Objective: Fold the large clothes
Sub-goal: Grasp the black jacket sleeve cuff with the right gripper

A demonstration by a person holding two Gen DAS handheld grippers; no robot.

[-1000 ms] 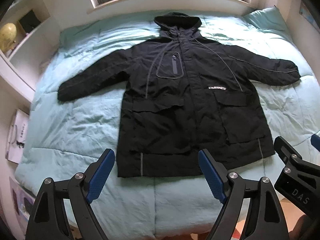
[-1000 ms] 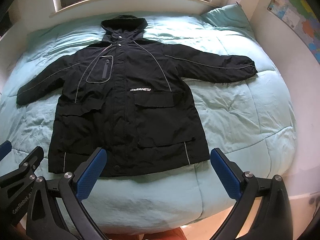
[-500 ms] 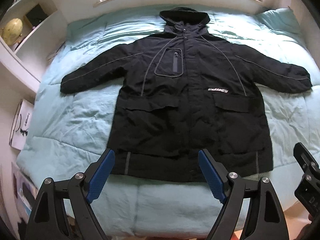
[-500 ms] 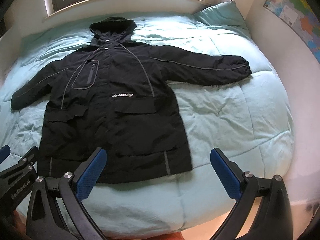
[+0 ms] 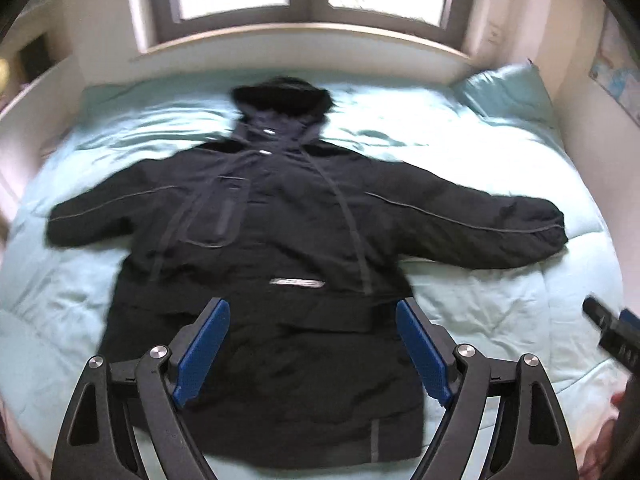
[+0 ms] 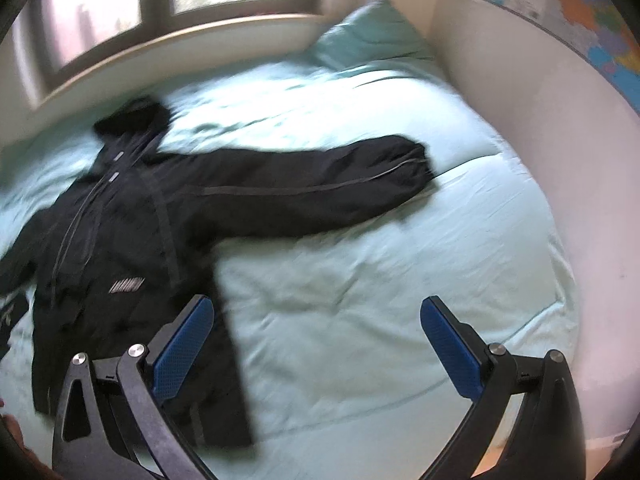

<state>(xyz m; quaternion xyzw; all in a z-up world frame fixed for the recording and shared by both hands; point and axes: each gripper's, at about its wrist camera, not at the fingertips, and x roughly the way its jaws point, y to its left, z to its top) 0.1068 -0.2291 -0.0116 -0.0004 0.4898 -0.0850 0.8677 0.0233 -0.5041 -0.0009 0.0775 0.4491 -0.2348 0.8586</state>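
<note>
A large black hooded jacket (image 5: 280, 248) lies flat and face up on a bed, hood toward the window, both sleeves spread out. My left gripper (image 5: 312, 340) is open and empty, hovering over the jacket's lower body. My right gripper (image 6: 316, 336) is open and empty, over the quilt just right of the jacket's body (image 6: 120, 248), below the right sleeve (image 6: 320, 192). The right gripper's tip also shows at the right edge of the left wrist view (image 5: 612, 332). Both views are blurred.
The bed has a pale teal quilt (image 5: 480, 312) and a teal pillow (image 6: 372, 40) at the far right corner. A window sill (image 5: 304, 40) runs behind the bed. A white wall with a map (image 6: 560, 32) borders the right side.
Both grippers have moved forward and lower over the bed. The left one now hangs over the jacket's body; the right one has swung right toward the right sleeve. The jacket has not moved.
</note>
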